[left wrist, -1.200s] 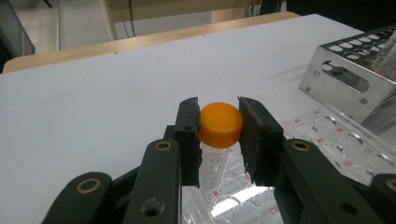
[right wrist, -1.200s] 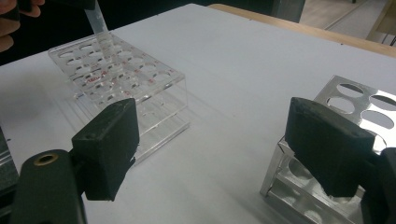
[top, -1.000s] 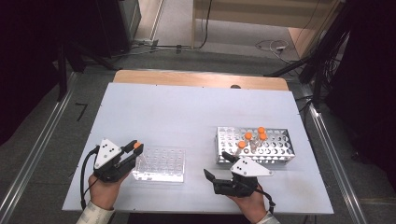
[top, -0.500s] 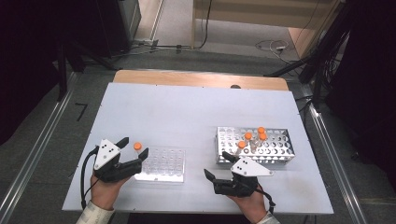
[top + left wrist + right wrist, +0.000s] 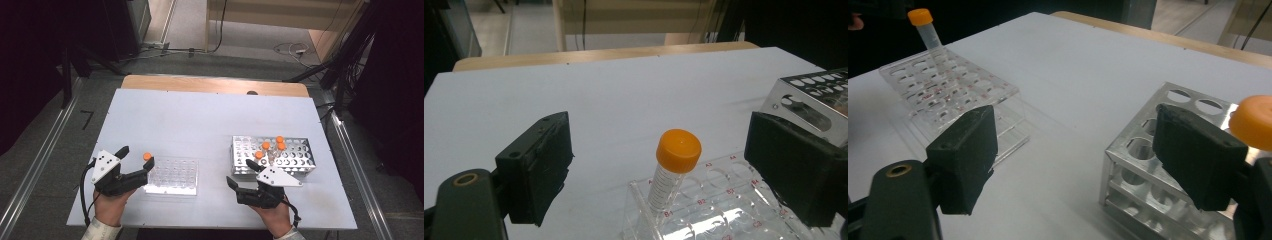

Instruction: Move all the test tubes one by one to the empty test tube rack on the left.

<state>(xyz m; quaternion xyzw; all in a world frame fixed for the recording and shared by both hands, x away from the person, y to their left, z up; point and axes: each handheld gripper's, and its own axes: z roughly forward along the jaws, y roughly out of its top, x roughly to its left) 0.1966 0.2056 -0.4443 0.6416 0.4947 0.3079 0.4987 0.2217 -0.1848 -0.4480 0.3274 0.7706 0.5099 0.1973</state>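
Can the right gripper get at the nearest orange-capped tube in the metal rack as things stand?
Probably yes. The right gripper is open just in front of the perforated metal rack, and the nearest orange-capped plastic tube stands at the rack's near edge with nothing between them.

Clear glossy plastic rack (image 5: 172,176), shiny perforated metal rack (image 5: 290,155), matt table (image 5: 200,120), jaws perhaps rubber-faced

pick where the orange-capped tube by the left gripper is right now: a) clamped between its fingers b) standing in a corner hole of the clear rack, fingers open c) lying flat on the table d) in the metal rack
b: the tube stands in a corner hole of the clear rack, with the left gripper fingers apart on either side, not touching it.
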